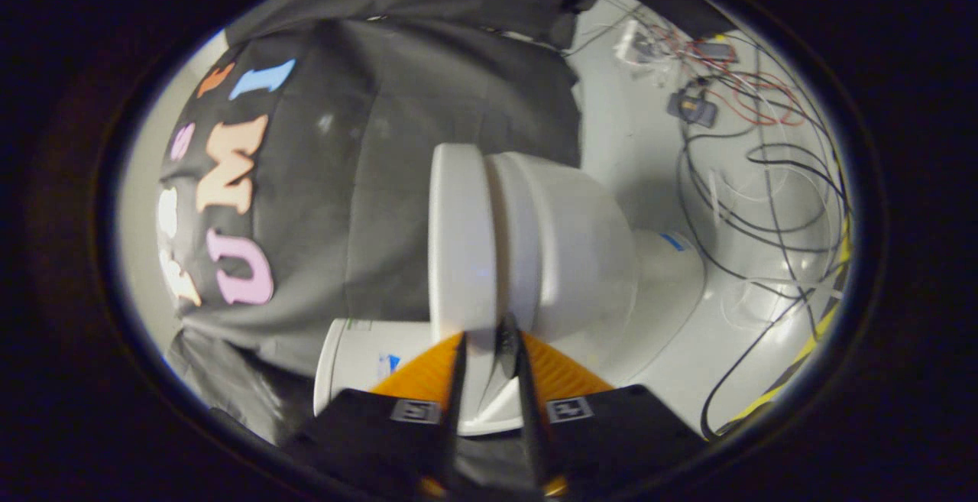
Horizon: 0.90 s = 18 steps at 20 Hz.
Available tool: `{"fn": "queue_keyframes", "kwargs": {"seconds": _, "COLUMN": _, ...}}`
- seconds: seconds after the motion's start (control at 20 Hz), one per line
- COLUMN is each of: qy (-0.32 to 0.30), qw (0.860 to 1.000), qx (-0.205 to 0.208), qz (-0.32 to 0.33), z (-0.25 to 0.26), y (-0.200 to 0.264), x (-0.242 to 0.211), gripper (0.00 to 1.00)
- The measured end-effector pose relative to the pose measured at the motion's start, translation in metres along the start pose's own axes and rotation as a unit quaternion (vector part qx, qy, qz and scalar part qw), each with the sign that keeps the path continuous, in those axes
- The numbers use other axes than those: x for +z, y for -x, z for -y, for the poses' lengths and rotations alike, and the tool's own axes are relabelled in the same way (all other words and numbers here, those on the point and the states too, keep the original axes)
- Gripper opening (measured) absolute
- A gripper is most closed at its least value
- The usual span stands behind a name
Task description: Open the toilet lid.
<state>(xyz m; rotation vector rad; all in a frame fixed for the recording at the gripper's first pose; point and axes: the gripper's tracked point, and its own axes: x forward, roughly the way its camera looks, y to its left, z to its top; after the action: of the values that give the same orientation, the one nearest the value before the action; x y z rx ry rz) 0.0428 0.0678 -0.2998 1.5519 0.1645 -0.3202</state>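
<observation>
The view is rolled sideways, so the white toilet lies across it. Its lid point(458, 242) is a flat white slab resting close against the seat and bowl point(565, 250). My gripper point(485, 343) holds the lid's front rim. One finger point(457, 364) presses on the lid's outer face, and the other finger point(513, 357) sits in the seam between lid and bowl. White lid edge shows between the fingers, so both press on it.
The toilet's tank point(355, 353) stands behind the lid, against the black cloth wall point(397, 143). The pedestal point(665, 280) rests on a white floor point(642, 143) strewn with loose cables and small electronics point(749, 150). Yellow-black tape point(810, 341) marks the floor's edge.
</observation>
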Motion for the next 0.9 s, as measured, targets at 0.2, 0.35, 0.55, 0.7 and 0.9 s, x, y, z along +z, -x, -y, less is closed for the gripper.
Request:
{"fn": "queue_keyframes", "kwargs": {"seconds": 0.2, "qy": 0.042, "qw": 0.998, "qx": -0.041, "qz": 0.013, "z": 0.003, "y": -0.008, "x": -0.001, "gripper": 0.06}}
{"fn": "queue_keyframes", "kwargs": {"seconds": 0.35, "qy": 0.095, "qw": 0.992, "qx": -0.085, "qz": 0.009, "z": 0.005, "y": -0.004, "x": -0.001, "gripper": 0.10}}
{"fn": "queue_keyframes", "kwargs": {"seconds": 0.55, "qy": 0.065, "qw": 0.993, "qx": -0.091, "qz": 0.025, "z": 0.000, "y": -0.006, "x": 0.004, "gripper": 0.00}}
{"fn": "queue_keyframes", "kwargs": {"seconds": 0.7, "qy": 0.070, "qw": 0.991, "qx": -0.110, "qz": 0.027, "z": -0.001, "y": -0.005, "x": 0.002, "gripper": 0.01}}
{"fn": "queue_keyframes", "kwargs": {"seconds": 0.9, "qy": 0.072, "qw": 0.992, "qx": -0.100, "qz": 0.034, "z": -0.012, "y": 0.000, "x": 0.002, "gripper": 0.01}}
